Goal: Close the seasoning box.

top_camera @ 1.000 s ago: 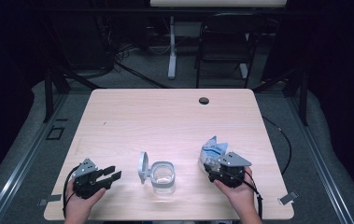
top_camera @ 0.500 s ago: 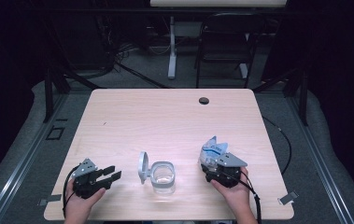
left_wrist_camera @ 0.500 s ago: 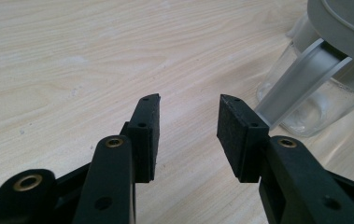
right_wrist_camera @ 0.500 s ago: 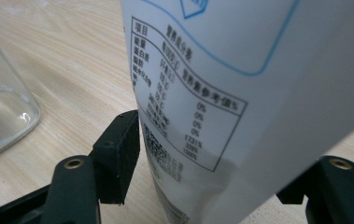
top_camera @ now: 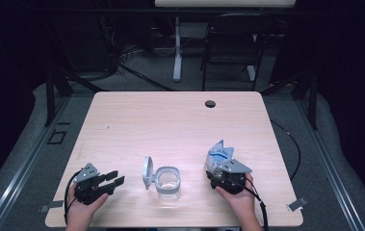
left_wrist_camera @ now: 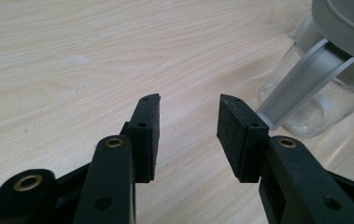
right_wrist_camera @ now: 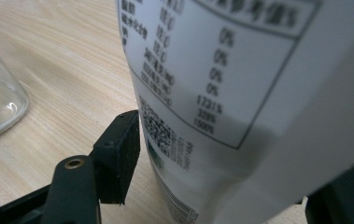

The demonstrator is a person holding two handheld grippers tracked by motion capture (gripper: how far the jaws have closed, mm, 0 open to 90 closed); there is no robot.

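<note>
While the right claw (top_camera: 220, 166) is clenched on a white pouch (top_camera: 219, 155) — its one visible black foam pad pressing the soft, printed skin in the right gripper view — the left claw (top_camera: 114, 178) sits released near the bench's front left corner, two flat matte pads standing apart with nothing between them (bare wood grain shows through the gap in the left gripper view). Both claws are black plastic with brass-coloured rivets at the joints, and the right one carries a grey three-cornered plate.

One pouch: pale, with a blue patch and a crimped, pointed top, standing upright at the front right of the bench (top_camera: 180, 120). Its back bears a boxed table of small black characters with a column of percentages, "0%" several times over, and a QR-like code below; the rest is too blurred to read.

One glass jar (top_camera: 167, 180) stands between the claws, clear, rounded, thick-walled, its grey hinged lid (top_camera: 147, 172) flipped up on the left side.

One small dark round disc (top_camera: 210, 103) sits near the far edge of the light, wood-grain bench.
</note>
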